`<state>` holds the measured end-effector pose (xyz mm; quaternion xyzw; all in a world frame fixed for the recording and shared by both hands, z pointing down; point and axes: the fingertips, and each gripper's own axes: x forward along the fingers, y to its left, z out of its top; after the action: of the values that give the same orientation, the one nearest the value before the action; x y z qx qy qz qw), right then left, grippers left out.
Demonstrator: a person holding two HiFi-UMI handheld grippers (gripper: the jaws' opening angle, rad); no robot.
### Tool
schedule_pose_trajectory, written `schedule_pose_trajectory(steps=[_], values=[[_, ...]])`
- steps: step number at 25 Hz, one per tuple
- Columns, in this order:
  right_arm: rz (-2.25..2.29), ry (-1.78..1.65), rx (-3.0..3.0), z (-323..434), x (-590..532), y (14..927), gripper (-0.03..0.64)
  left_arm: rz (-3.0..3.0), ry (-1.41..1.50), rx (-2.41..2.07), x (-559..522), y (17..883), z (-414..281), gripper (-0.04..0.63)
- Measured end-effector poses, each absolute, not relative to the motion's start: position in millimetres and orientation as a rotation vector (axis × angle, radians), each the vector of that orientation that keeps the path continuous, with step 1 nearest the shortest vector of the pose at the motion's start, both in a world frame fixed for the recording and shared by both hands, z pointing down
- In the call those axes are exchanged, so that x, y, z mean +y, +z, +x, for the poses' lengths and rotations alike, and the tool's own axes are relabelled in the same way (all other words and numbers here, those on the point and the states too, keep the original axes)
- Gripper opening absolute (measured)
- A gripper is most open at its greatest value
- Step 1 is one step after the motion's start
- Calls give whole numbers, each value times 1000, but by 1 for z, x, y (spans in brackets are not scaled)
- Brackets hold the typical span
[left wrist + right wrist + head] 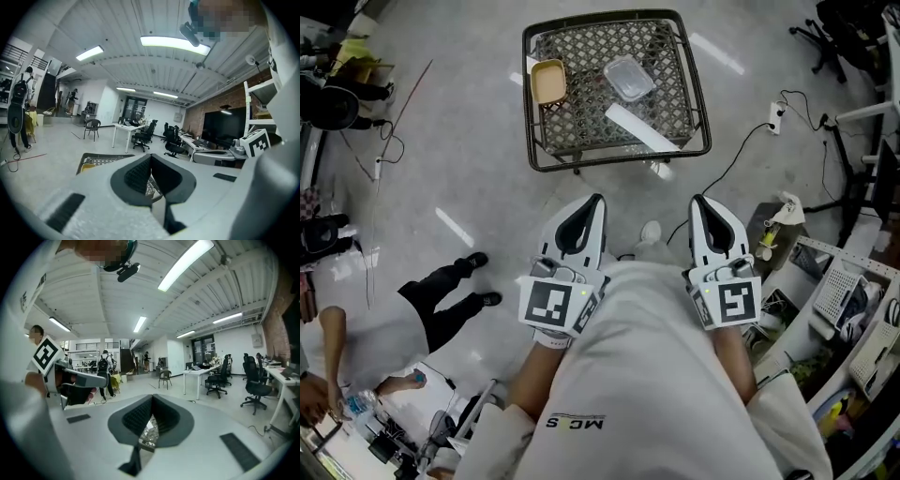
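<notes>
While we face the black wire-mesh basket (528, 94), both tools sit close against our body on its near side, well apart from its rim. Inside the basket, at its far left, lies a tan rectangular plastic tray (548, 82). Our left gripper (592, 208) points toward the basket's near left corner. The left gripper view shows its dark ribbed pads (136, 176) pressed together at the tips with nothing between them, only mesh visible beyond. Toward the basket's far middle rests a clear plastic lidded box (628, 77), and a flat white strip (642, 128) lies slantwise from the middle toward the near right corner. Our right gripper (701, 204) aims at that near right corner, its jaws likewise closed on nothing. We judge this a resting hold. It goes well if we keep the two tools level, parallel and apart from each other, with the tips aimed squarely at the basket and clear of its raised wire rim.
</notes>
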<state>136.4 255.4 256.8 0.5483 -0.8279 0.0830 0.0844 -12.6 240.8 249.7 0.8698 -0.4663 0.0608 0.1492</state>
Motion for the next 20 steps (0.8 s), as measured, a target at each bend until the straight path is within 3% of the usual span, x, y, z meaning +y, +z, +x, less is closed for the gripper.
schedule_pose_trajectory(steps=[20], values=[[1492, 330, -2584, 212, 218, 279, 17, 2398, 224, -1431, 225, 269, 70, 25]])
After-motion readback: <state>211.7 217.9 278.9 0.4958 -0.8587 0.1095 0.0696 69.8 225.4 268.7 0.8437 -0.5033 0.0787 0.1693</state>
